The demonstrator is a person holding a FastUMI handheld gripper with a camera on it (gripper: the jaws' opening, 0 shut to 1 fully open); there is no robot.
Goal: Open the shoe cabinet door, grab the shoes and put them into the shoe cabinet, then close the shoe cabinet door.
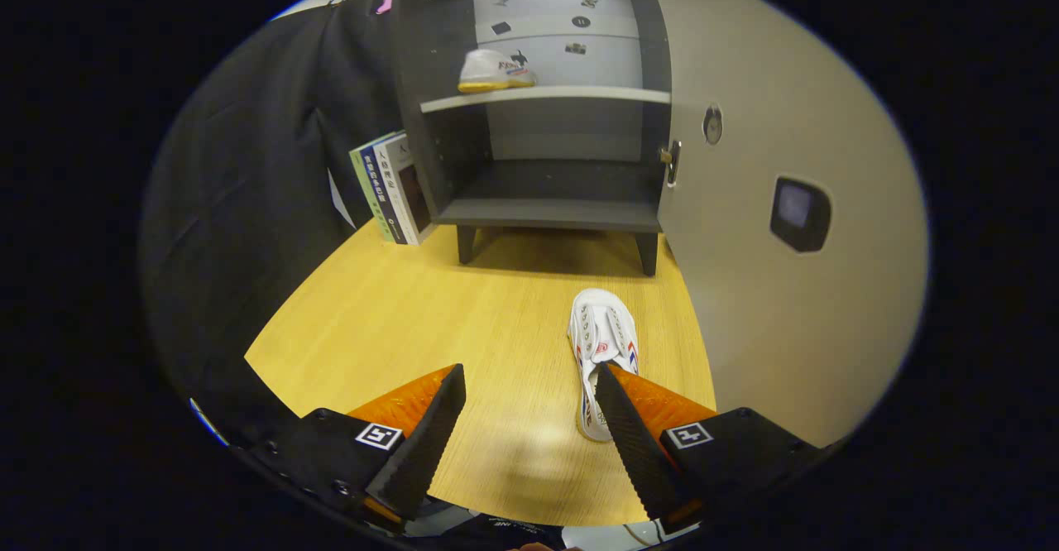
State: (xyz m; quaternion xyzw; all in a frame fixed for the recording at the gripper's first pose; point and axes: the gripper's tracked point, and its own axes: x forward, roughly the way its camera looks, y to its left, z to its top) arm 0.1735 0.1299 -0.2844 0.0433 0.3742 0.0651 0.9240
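Tool point(529, 377) spread apart, empty; shoe point(602, 344) at 1 o'clock under its right finger: a centred closing could miss it.

Light wood-grain tabletop point(389, 319), bare across most of its surface. Black cloth wall point(248, 179) at left, creased, hanging down to the tabletop edge. A few books point(393, 187) upright, spines outward, leaning between the cloth and a dark panel. Small dark stickers point(581, 21) scattered on the pale back wall.
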